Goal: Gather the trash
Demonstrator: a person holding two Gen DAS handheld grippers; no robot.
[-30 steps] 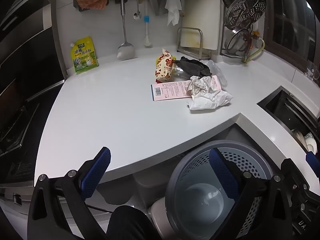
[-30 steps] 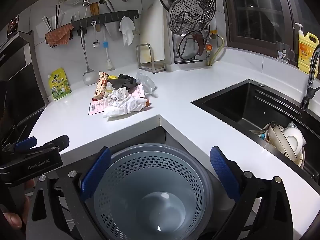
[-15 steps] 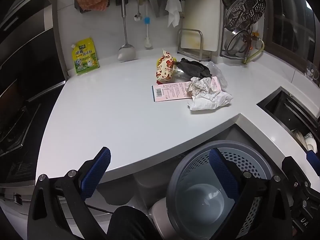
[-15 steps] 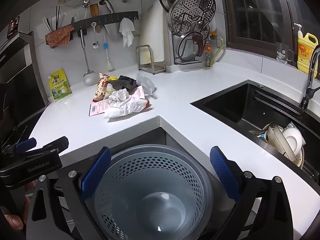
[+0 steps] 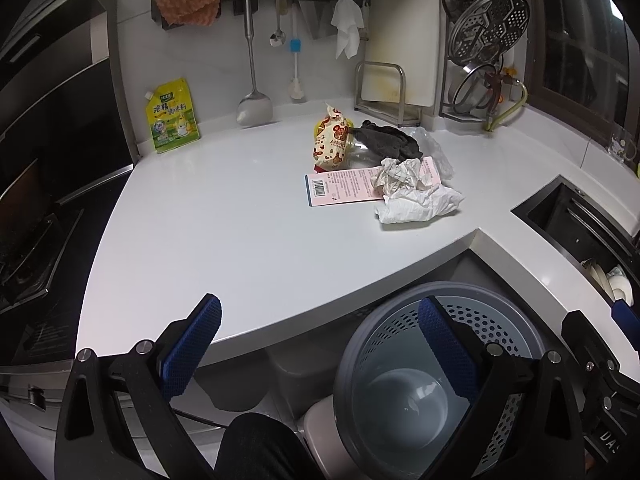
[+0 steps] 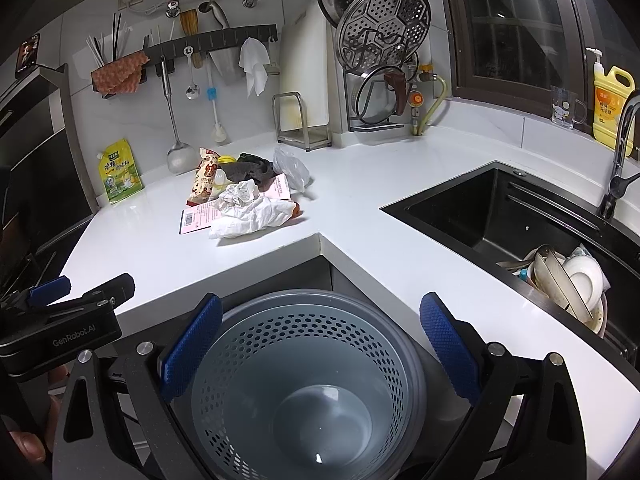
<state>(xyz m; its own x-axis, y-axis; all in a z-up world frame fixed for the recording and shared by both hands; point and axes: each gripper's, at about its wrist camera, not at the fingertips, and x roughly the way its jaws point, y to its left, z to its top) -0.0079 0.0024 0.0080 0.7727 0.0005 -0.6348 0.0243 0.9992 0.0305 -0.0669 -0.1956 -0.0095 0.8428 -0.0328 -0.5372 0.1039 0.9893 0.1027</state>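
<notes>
A pile of trash lies on the white counter (image 5: 224, 216): a crumpled white tissue (image 5: 420, 206), a pink paper slip (image 5: 344, 190), a snack bag (image 5: 330, 146), a dark rag (image 5: 390, 140) and clear plastic (image 5: 434, 148). The tissue also shows in the right wrist view (image 6: 252, 216). A grey perforated trash bin (image 6: 304, 384) stands below the counter corner, empty. My left gripper (image 5: 320, 352) is open and empty, above the counter edge. My right gripper (image 6: 316, 352) is open and empty, over the bin.
A black sink (image 6: 512, 216) with dishes (image 6: 572, 284) is at the right. A yellow pouch (image 5: 172, 116) leans on the back wall under hanging utensils (image 5: 252, 76). A cutting board rack (image 5: 388, 92) and a steamer rack (image 5: 484, 40) stand behind. A stove (image 5: 28, 252) is at the left.
The left wrist view has drifted slightly; the trash pile sits a touch lower in frame. Both grippers stay open and nothing on the counter has moved.
</notes>
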